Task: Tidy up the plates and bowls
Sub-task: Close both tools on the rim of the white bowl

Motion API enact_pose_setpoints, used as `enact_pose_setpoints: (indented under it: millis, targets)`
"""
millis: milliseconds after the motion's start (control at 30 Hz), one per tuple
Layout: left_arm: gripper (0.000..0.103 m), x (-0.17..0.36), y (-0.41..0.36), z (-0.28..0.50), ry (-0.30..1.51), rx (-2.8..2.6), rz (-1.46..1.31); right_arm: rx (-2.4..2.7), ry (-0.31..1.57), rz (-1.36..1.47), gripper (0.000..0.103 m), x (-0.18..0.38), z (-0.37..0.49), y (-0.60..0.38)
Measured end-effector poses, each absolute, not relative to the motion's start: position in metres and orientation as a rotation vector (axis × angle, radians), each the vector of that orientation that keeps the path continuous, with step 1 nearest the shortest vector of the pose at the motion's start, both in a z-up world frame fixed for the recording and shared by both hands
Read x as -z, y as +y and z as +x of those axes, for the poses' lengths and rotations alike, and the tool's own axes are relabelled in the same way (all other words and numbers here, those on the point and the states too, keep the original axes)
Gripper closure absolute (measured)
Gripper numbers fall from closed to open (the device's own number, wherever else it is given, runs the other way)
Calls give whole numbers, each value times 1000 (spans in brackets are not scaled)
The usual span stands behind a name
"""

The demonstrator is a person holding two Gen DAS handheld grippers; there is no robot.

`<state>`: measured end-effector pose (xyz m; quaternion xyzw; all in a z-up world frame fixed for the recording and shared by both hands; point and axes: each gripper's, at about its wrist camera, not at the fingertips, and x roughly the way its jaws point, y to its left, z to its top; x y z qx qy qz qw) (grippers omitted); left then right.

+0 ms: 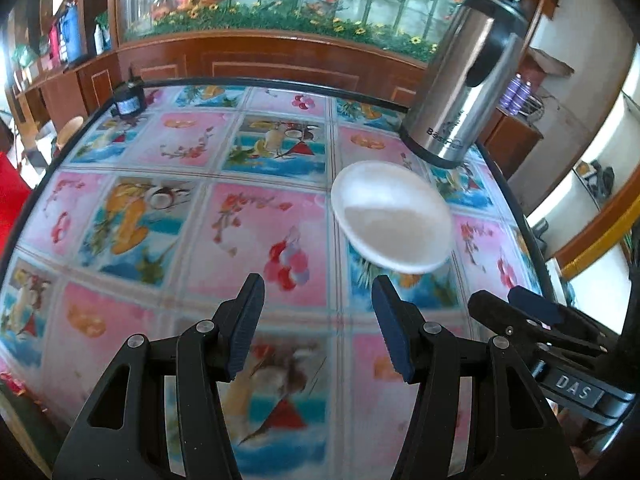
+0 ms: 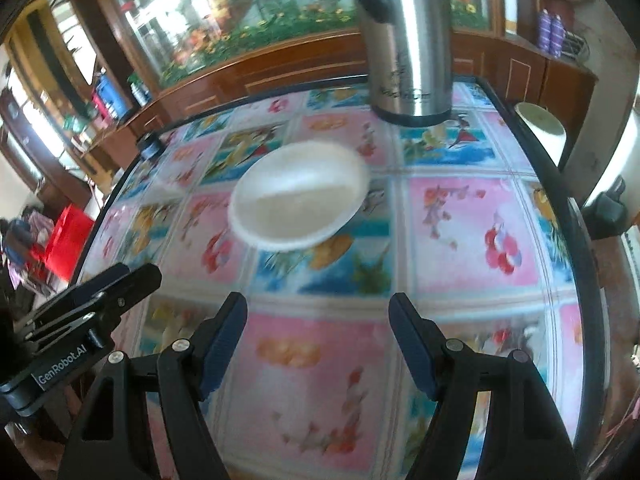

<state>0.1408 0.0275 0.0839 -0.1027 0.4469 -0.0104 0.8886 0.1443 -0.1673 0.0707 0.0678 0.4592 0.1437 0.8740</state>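
Note:
A white shallow bowl (image 1: 392, 216) sits on the table with the colourful fruit-and-flower cloth (image 1: 200, 208). It also shows in the right wrist view (image 2: 298, 194), ahead of the fingers and slightly left. My left gripper (image 1: 318, 312) is open and empty, with the bowl ahead and to its right. My right gripper (image 2: 318, 330) is open and empty, a short way in front of the bowl. Each gripper shows at the edge of the other's view: the right one (image 1: 536, 316) and the left one (image 2: 100, 292).
A tall steel thermos jug (image 1: 460, 80) stands just behind the bowl, also in the right wrist view (image 2: 408, 40). A small dark object (image 1: 128, 100) lies at the far left table corner. A wooden cabinet (image 1: 260, 60) runs behind the table. A white round stool (image 2: 540, 120) stands beyond the right edge.

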Motion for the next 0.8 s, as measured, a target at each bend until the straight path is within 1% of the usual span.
enact_pose_setpoints:
  millis: [233, 300, 400, 467, 567, 667, 700, 733, 767, 800]
  targets:
    - [47, -56, 16, 180, 973, -2, -245, -337, 971, 158, 30, -58, 190, -175]
    - [47, -50, 17, 185, 977, -3, -271, -351, 975, 159, 31, -54, 203, -175]
    - [47, -47, 17, 191, 976, -2, -300, -371, 984, 161, 42, -48, 216, -175]
    - [47, -46, 15, 195, 975, 1, -300, -389, 991, 157, 54, -45, 224, -174]
    - [47, -40, 11, 201, 986, -3, -288, -404, 1000, 135, 66, -40, 233, -171]
    - [47, -33, 12, 204, 991, 6, -317, -430, 1013, 126, 73, -36, 234, -170]
    - [50, -32, 14, 203, 987, 6, -328, -444, 1017, 121, 73, -35, 232, -169]
    - [66, -32, 15, 202, 980, 8, -341, -452, 1018, 122, 74, -35, 230, -170]
    - [75, -31, 15, 202, 981, 12, -341, -463, 1019, 131, 74, -34, 227, -171]
    - [82, -31, 14, 202, 993, 18, -330, -470, 1021, 137, 75, -33, 225, -171]
